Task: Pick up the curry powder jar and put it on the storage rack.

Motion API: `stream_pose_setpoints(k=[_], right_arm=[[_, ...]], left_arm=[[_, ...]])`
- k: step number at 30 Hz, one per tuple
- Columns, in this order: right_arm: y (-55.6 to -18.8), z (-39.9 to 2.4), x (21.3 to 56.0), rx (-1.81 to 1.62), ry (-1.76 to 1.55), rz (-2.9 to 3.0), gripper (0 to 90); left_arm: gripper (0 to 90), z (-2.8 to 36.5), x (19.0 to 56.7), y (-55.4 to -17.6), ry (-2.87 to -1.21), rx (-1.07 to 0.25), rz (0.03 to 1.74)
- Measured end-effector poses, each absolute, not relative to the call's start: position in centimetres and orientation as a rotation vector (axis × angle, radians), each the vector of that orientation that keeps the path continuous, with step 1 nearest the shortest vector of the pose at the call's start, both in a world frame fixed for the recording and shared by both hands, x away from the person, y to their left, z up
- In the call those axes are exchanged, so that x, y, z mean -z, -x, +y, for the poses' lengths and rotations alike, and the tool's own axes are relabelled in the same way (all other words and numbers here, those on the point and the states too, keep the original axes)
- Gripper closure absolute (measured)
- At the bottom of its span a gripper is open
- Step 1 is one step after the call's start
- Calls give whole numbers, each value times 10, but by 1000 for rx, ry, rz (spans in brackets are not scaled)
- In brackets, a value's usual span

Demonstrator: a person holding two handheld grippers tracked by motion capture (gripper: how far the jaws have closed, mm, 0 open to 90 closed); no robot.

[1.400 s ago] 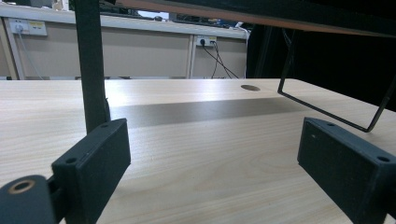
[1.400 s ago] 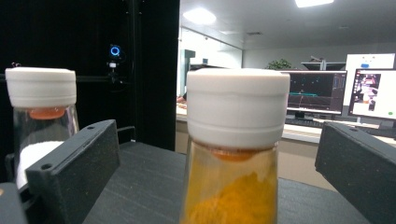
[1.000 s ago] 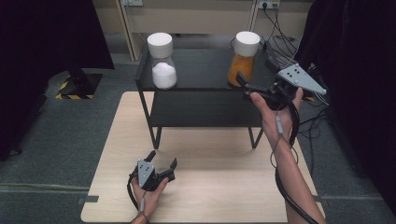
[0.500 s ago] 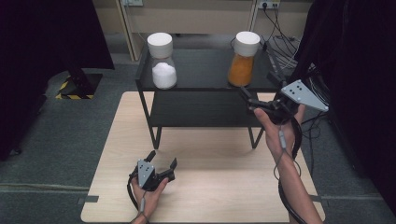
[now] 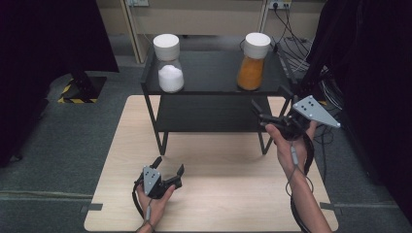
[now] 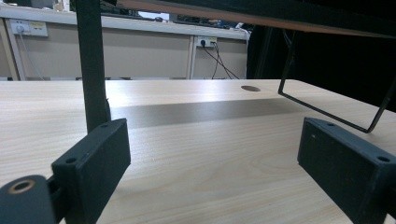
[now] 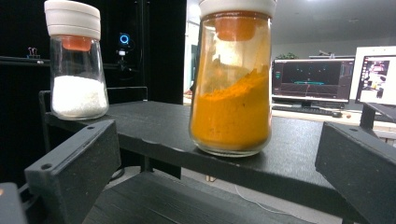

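My right hand-held gripper [image 5: 262, 112] is spread wide and empty, level with the top shelf [image 7: 299, 140] of the black rack. Straight ahead of it, near but not touching, stands the jar of orange powder [image 7: 232, 79]: glass, so smooth, breakable, and fairly heavy, I'd judge. I'd clamp the straight body below the white cap. My left hand-held gripper [image 5: 169, 171] rests spread on the surface [image 5: 228, 194].

Two glass jars stand on the top shelf of one black rack [image 5: 214, 73]: one jar of white grains [image 5: 169, 63] near its left edge, one jar of orange powder [image 5: 252, 60] near its right edge. Each has one white lid. Two grippers are out: the left gripper [image 5: 169, 166] and the right gripper [image 5: 269, 104]. One wooden table [image 5: 218, 194] carries the rack.
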State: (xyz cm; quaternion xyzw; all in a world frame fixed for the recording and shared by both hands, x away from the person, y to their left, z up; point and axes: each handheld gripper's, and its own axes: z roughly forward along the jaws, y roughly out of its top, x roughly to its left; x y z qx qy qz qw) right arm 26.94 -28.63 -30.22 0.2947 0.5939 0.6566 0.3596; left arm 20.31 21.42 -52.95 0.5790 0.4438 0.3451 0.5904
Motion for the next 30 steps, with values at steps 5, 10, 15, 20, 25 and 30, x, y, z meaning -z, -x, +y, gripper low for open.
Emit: stream_pose_setpoints(k=[5,10,15,20,25,30], right_arm=[[-265,-288,311,-1692,-764,1537,5],[-261,-290,322,-1681,-765,1549,5],[-254,-295,337,-1664,-768,1565,5],[-249,-300,351,-1664,-784,1581,5],[-242,-302,366,-1646,-785,1608,4],[-235,-304,380,-1627,-789,1635,5]], left_arm=[[89,214,530,-203,-1347,-804,1032],[89,214,530,-203,-1345,-804,1033],[89,214,530,-203,-1347,-805,1032],[89,214,530,-203,-1345,-804,1033],[89,214,530,-203,-1346,-805,1032],[88,214,530,-202,-1344,-804,1032]])
